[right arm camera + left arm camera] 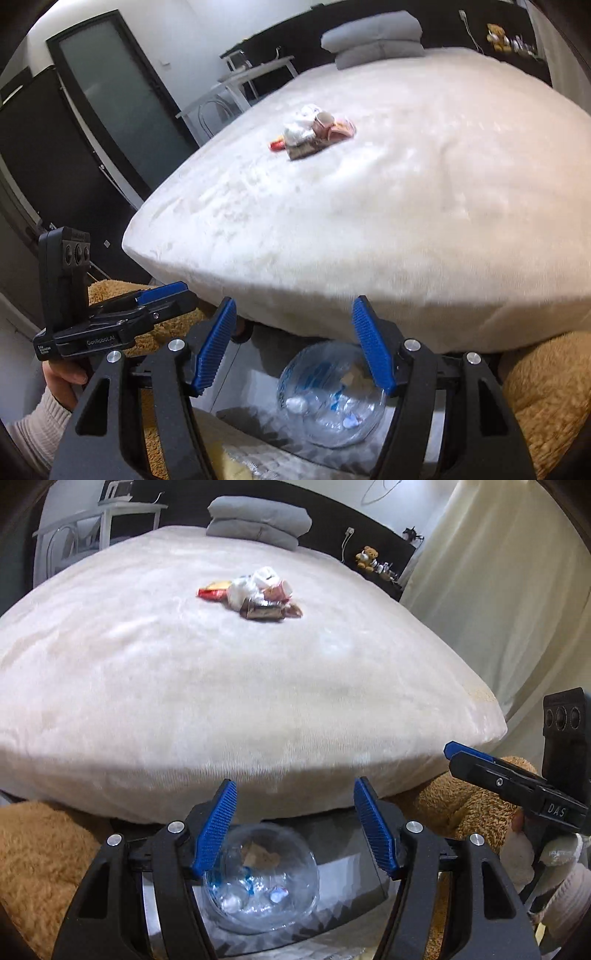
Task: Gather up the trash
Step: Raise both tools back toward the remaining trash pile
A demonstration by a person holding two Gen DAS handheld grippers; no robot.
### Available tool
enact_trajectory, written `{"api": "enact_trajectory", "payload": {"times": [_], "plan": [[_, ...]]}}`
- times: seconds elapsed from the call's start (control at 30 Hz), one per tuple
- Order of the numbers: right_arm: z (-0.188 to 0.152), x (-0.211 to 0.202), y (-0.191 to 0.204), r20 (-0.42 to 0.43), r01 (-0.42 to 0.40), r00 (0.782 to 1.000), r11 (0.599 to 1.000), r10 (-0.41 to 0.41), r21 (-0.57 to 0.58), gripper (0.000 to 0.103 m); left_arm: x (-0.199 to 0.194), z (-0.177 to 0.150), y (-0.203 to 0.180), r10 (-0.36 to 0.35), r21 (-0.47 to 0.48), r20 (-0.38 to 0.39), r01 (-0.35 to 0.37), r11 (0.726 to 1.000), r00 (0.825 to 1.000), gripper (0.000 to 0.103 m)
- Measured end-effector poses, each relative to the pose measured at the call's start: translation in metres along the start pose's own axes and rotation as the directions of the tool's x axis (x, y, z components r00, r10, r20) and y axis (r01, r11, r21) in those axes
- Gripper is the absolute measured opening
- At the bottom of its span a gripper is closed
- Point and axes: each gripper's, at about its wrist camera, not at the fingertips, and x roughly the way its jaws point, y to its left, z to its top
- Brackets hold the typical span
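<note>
A wide bed under a cream plush blanket (229, 686) fills most of both views, with folded grey pillows (258, 522) at its far end near the top of the frame. A tan fluffy rug (40, 853) shows at the lower corners. Low at bottom centre sits a clear plastic bowl-shaped container (262, 878) with a few scraps in it. A small heap of crumpled wrappers and paper cups (255, 594) lies on the blanket in the upper middle, well apart from both tools. The left gripper (295, 827) and the right gripper (295, 343) each hold their blue ribbed fingers apart, with nothing between them.
</note>
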Motion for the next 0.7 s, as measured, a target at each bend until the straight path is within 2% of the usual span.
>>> {"api": "enact_trajectory", "payload": {"times": [0.2,0.37,0.47,0.6,0.7], "plan": [[0.038,0.006,-0.01,0.068,0.012,0.998,0.998,-0.007,-0.068,0.065,-0.007,0.038,0.005,-0.008,0.079,0.109,0.0,0.997,0.994,0.064],[0.07,0.022,-0.032,0.071,0.027,0.997,0.999,-0.024,-0.047,0.065,0.016,0.067,0.014,0.003,0.111,0.105,-0.014,0.994,0.994,0.065],[0.083,0.035,-0.044,0.065,0.038,0.997,0.999,-0.037,-0.02,0.065,0.031,0.081,0.025,-0.001,0.081,0.093,-0.006,0.997,0.996,0.065],[0.096,0.05,-0.05,0.052,0.054,0.997,0.998,-0.052,-0.03,0.067,0.06,0.101,0.046,-0.042,-0.03,0.06,0.044,0.999,0.997,0.065],[0.107,0.06,-0.052,0.05,0.051,0.998,0.998,-0.049,-0.039,0.067,0.075,0.113,0.047,-0.032,-0.033,0.055,0.034,0.999,0.998,0.065]]}}
